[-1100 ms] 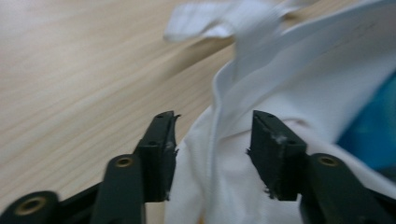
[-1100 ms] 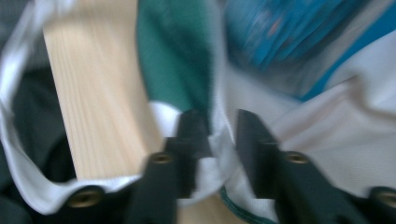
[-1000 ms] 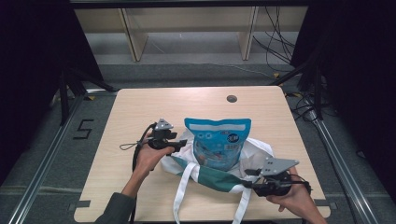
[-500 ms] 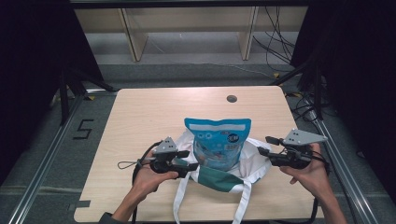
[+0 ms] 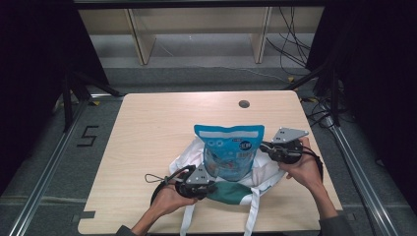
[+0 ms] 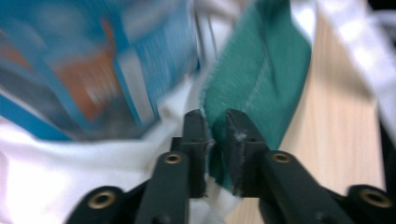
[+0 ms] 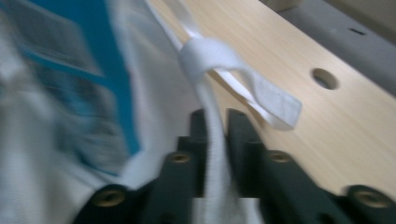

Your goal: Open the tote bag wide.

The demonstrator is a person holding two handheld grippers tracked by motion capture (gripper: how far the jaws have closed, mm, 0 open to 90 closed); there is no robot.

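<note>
A white bag (image 5: 265,172) with a green edge (image 5: 228,192) is spread on the desk (image 5: 147,142), near its front edge and right of centre. A blue pouch (image 5: 230,150) stands upright in the bag's mouth, its top above the cloth.

The left tool (image 5: 209,188) is seen at the bag's near left side, just below the pouch and pointing toward it. In the left gripper view, its jaws have just been closing and are clamped on the green edge (image 6: 254,88), which passes between the two pads (image 6: 196,135); the green cloth rises above the tips and the white cloth (image 6: 70,172) lies to its left, with the blurred pouch (image 6: 93,60) beyond.

The right tool (image 5: 265,147) is seen at the bag's far right side, just beside the pouch's right edge and pointing toward it. In the right gripper view, its jaws have just been closing and are pressed together on a white strap (image 7: 212,126), which runs up between the pads (image 7: 240,140) and loops over above them. The pouch (image 7: 79,60) and white cloth lie left of the strap there, and bare desk (image 7: 327,121) with a round hole (image 7: 324,78) to the right.

Two white straps (image 5: 253,216) trail from the bag's near side over the desk's front edge. The bag is thus held at opposite sides, with the pouch between the two tools.
</note>
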